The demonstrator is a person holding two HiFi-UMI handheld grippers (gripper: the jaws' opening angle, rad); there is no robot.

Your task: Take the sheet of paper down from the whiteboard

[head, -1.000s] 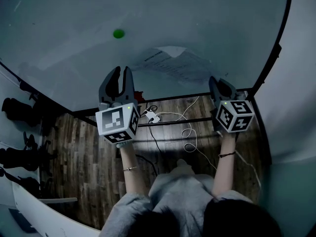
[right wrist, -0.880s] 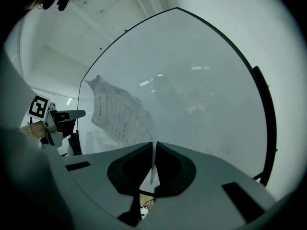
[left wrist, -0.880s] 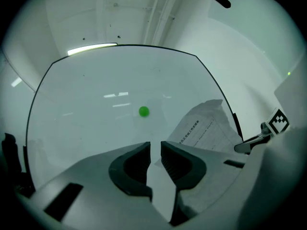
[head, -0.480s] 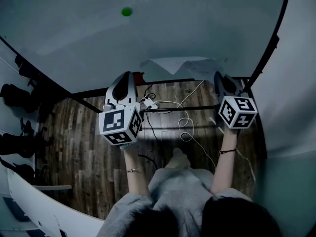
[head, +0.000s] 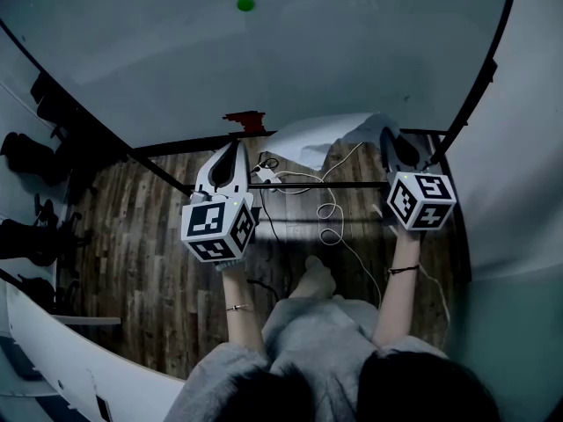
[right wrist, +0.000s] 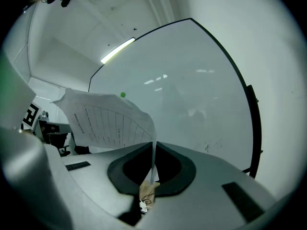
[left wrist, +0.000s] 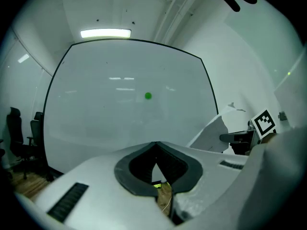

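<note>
Right gripper [right wrist: 153,145] pinches the sheet of paper [right wrist: 103,123], left gripper [left wrist: 154,144] closed and empty; grip firmly and draw it nearward off the whiteboard [head: 352,51].

The right gripper [right wrist: 153,145] has its two fingers [right wrist: 175,169] pressed together on the edge of the sheet of paper [right wrist: 105,121], which stands thin and upright in the seam between them. Above the fingertips the sheet bends over and billows away to the left, its ruled table and lines of print facing this way. Straight ahead of the fingers stands the whiteboard [right wrist: 192,80] in its dark frame, with a small green magnet [right wrist: 123,95] just above the paper's top edge. A ceiling light strip [right wrist: 117,50] glows higher up, left of the fingers. Faint pen marks [right wrist: 211,146] sit on the board just right of the fingertips.
</note>
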